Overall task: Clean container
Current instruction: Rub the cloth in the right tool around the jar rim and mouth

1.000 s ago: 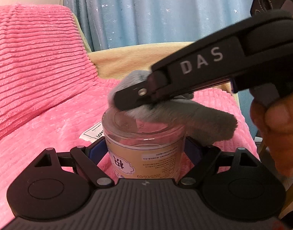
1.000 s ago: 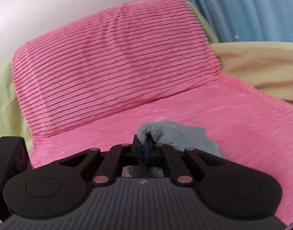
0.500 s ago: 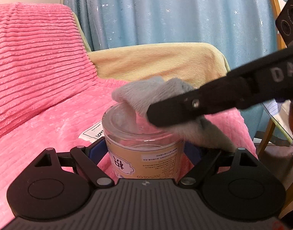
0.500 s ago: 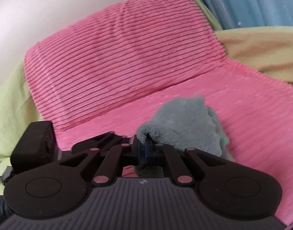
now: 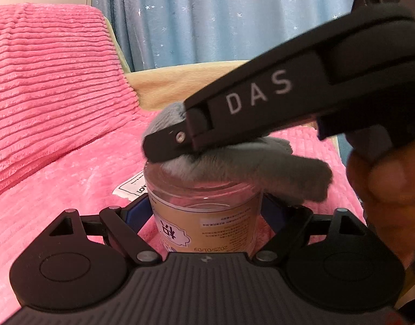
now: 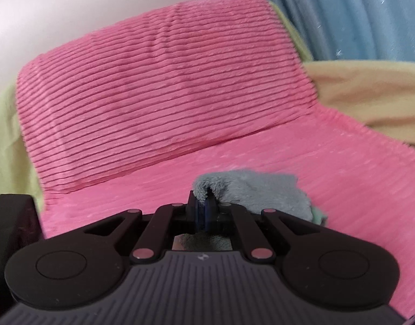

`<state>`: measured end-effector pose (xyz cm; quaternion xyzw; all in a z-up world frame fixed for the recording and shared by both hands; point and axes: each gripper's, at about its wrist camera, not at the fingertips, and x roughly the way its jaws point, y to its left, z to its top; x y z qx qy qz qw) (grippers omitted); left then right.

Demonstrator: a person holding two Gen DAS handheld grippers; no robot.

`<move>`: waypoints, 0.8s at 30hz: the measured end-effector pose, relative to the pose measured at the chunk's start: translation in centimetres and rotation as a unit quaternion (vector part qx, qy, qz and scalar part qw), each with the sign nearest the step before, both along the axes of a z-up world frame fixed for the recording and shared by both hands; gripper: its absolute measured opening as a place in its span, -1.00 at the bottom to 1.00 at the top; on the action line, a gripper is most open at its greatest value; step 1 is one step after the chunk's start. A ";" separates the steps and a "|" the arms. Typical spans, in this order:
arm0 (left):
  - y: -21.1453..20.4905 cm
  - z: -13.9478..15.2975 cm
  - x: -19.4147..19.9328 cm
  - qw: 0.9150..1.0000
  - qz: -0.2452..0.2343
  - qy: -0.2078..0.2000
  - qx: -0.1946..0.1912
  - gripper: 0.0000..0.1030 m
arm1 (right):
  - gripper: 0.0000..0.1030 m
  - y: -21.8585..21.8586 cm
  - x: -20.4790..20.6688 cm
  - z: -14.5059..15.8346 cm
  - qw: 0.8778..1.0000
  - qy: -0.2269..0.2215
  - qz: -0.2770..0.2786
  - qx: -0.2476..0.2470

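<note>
Jar (image 5: 204,216) was held upright, mouth up, by left gripper (image 5: 207,211), jaws clamped on its sides. Grey cloth (image 5: 250,162) was pinched tight in right gripper (image 6: 203,211) & pressed on jar's mouth; contents couldn't be told.

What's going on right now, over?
Left gripper clamps jar. Right gripper pinches grey cloth, pressed on jar mouth. Nothing in the way.

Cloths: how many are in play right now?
1: a grey cloth pinched in the right gripper, pressed on the jar mouth. More may lie out of view.
</note>
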<state>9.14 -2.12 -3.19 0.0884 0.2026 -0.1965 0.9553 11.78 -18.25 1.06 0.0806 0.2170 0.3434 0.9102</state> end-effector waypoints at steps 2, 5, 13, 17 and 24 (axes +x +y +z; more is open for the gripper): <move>0.0 0.0 0.0 1.000 -0.001 0.000 0.000 0.65 | -0.97 -0.8 0.1 0.0 1.000 -0.002 -0.010 -0.007; 0.0 0.0 0.1 1.000 -0.002 0.001 -0.002 0.65 | -0.97 -2.1 0.0 0.1 1.000 0.006 -0.011 -0.005; 0.1 0.0 0.2 1.000 -0.003 0.001 -0.003 0.65 | -0.96 -3.6 -2.4 0.0 0.999 0.028 0.043 0.008; 0.1 0.0 0.1 1.000 -0.001 -0.001 0.000 0.66 | -0.96 -3.2 -2.5 -0.3 0.997 0.042 0.056 0.030; -0.8 0.0 0.0 1.000 0.008 0.000 0.002 0.65 | -0.97 -0.7 -0.8 -0.2 0.999 0.018 0.044 0.018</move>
